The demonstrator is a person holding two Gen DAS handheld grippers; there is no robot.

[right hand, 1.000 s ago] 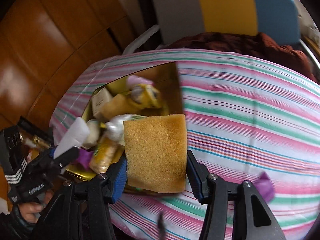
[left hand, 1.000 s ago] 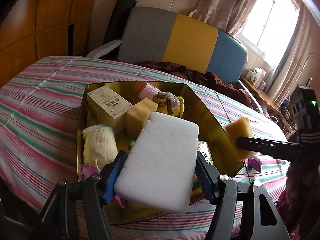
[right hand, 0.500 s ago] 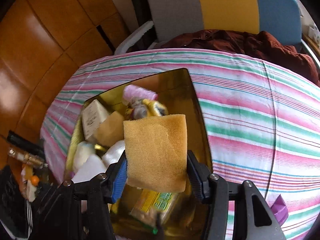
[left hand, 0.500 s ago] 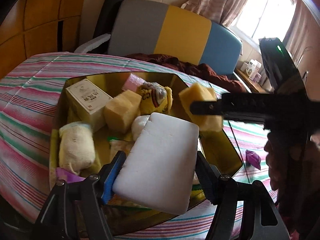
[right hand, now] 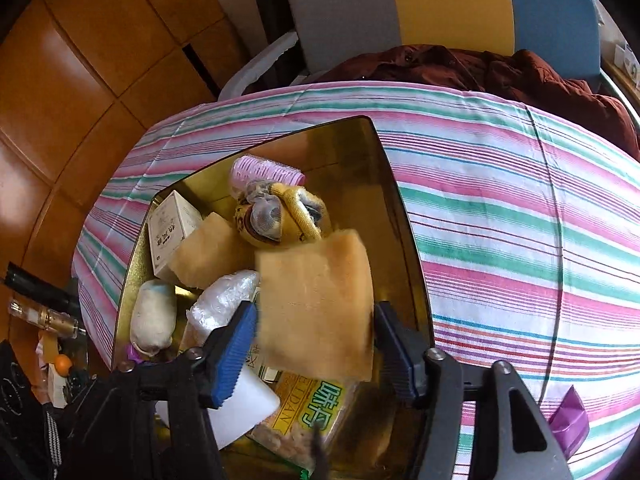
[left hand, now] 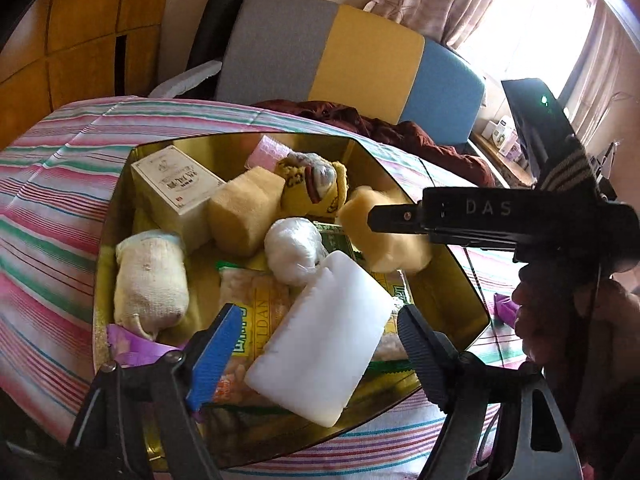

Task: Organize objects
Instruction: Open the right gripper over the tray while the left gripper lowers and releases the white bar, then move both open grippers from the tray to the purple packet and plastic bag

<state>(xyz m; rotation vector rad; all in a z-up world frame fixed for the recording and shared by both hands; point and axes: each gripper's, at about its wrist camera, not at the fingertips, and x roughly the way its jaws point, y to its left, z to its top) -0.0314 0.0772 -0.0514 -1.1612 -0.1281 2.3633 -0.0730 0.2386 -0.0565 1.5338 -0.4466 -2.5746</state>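
The left gripper has just been opening. Its jaws stand apart, and the white block sits tilted between them, low in the frame, over the snack bag in the gold tray. There is a gap at both pads.

The right gripper has just been opening too. The yellow sponge is between its jaws, in the middle of the frame over the tray, blurry. It looks let go.

Probably a bedroom: striped bedsheet, curtains.
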